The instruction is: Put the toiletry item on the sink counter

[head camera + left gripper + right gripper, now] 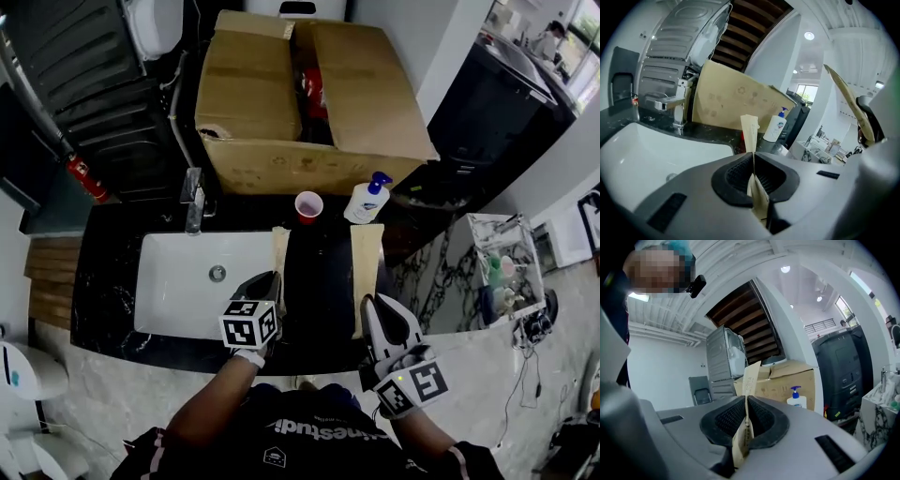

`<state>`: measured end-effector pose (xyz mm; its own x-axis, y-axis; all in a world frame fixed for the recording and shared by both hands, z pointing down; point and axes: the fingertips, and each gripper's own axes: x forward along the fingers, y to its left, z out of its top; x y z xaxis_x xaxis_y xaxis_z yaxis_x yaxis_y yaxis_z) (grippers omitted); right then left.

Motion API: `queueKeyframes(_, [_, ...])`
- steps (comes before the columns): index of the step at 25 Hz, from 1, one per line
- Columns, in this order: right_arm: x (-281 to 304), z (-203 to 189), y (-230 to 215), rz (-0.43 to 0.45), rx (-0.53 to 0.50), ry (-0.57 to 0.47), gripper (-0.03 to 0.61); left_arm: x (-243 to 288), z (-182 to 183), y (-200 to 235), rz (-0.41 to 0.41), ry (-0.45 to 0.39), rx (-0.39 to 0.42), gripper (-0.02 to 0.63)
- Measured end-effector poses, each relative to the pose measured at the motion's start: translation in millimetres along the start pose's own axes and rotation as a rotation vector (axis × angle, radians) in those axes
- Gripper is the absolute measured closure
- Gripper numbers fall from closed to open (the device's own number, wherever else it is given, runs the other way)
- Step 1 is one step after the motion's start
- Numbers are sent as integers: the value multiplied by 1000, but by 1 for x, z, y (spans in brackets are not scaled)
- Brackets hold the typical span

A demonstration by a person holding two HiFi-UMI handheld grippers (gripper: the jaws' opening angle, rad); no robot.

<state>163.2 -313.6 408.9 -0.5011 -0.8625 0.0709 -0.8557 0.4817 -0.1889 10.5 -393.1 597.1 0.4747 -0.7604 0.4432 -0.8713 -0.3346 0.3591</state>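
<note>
The left hand-held gripper (pixel 266 281) has its jaws closed on a flat tan paper packet (pixel 279 251), which extends toward the top of the frame along the right rim of the white rectangular sink basin (pixel 178 281). The right hand-held gripper (pixel 375 305) is likewise clamped on a second flat tan paper packet (pixel 366 267), held over the black marbled surface (pixel 319 281) at centre right. Whether either packet touches the surface cannot be determined. Beyond the far ends of the packets stand a red plastic cup (pixel 308 206) and a white pump bottle with blue nozzle (pixel 367 200), both close to the large brown cardboard box (pixel 272 94). A chrome faucet (pixel 194 199) stands at the basin's far rim.
</note>
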Motion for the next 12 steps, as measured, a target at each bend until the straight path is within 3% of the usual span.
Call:
queueKeyframes(6, [26, -9, -49, -5, 54, 32, 526, 61, -15, 6, 50, 125, -63, 588])
queueKeyframes(12, [45, -15, -74, 9, 94, 40, 526, 86, -25, 17, 87, 218, -94, 588])
